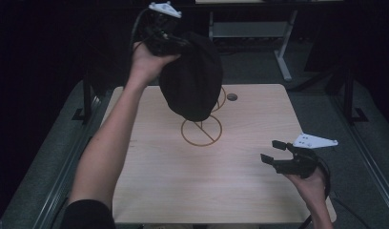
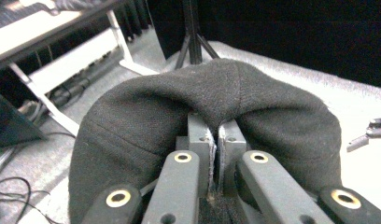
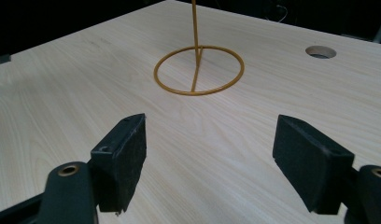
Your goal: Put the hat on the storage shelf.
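While the left gripper (image 1: 171,43) pinches its edge fabric between jaws pressed together, the black cap (image 1: 192,78) hangs in the air above the yellow wire stand (image 1: 201,131) on the wooden table (image 1: 183,191). It is a soft, dark, rounded cloth shape, its long axis running downward from the pinched edge. Near the table's right edge, the right gripper (image 1: 273,151) holds its jaws spread with nothing between them.

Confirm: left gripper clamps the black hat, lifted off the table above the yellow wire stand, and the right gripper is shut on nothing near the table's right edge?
Not quite. The right gripper is open, not shut: the right gripper view shows its pads wide apart over bare table. The rest holds: the left gripper clamps the black hat, lifted above the yellow wire stand.
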`<state>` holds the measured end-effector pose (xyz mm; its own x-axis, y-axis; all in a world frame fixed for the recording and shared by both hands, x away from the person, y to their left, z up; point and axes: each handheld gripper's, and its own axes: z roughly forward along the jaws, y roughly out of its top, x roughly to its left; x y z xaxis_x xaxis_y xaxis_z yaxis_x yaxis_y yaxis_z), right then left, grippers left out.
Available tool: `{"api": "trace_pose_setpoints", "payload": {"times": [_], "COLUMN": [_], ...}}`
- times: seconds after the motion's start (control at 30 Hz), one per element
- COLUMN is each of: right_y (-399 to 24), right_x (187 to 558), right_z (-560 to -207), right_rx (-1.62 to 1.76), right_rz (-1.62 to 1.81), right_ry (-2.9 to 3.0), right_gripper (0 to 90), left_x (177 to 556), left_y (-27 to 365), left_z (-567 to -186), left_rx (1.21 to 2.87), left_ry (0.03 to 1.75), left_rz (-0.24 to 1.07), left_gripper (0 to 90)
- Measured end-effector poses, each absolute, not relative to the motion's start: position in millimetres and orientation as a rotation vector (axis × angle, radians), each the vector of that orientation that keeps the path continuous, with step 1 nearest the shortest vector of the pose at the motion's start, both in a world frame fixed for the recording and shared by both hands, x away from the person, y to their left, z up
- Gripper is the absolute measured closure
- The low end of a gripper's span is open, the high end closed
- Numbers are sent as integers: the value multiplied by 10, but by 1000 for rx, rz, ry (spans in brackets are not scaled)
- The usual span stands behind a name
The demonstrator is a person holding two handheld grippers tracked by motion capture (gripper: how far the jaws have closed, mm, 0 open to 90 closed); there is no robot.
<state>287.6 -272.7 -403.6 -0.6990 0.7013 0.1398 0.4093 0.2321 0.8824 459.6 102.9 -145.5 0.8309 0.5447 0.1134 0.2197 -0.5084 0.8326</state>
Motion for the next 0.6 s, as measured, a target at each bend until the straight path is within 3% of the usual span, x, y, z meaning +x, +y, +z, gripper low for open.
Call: {"api": "trace_pose_setpoints", "payload": {"times": [0.2, 0.3, 0.37, 0.6], "right_y": [-2742, -2745, -2735, -2721], "right_x": [2879, 2885, 2877, 2856], "right_z": [-4109, -4138, -4137, -4130], "right_rx": [1055, 1066, 1063, 1057], "right_rz": [1465, 1463, 1461, 1462], "right_ry": [2232, 2243, 2246, 2246], "right_gripper": [244, 244, 245, 245], "left_x": [4935, 5053, 5063, 5009], "left_y": [512, 409, 377, 483], "left_z": [-1868, -2034, -2085, -2082], "left_rx": [2263, 2284, 2318, 2288], "left_ry": [634, 683, 681, 676], "left_rz": [476, 393, 420, 392], "left_gripper": [858, 681, 599, 552]}}
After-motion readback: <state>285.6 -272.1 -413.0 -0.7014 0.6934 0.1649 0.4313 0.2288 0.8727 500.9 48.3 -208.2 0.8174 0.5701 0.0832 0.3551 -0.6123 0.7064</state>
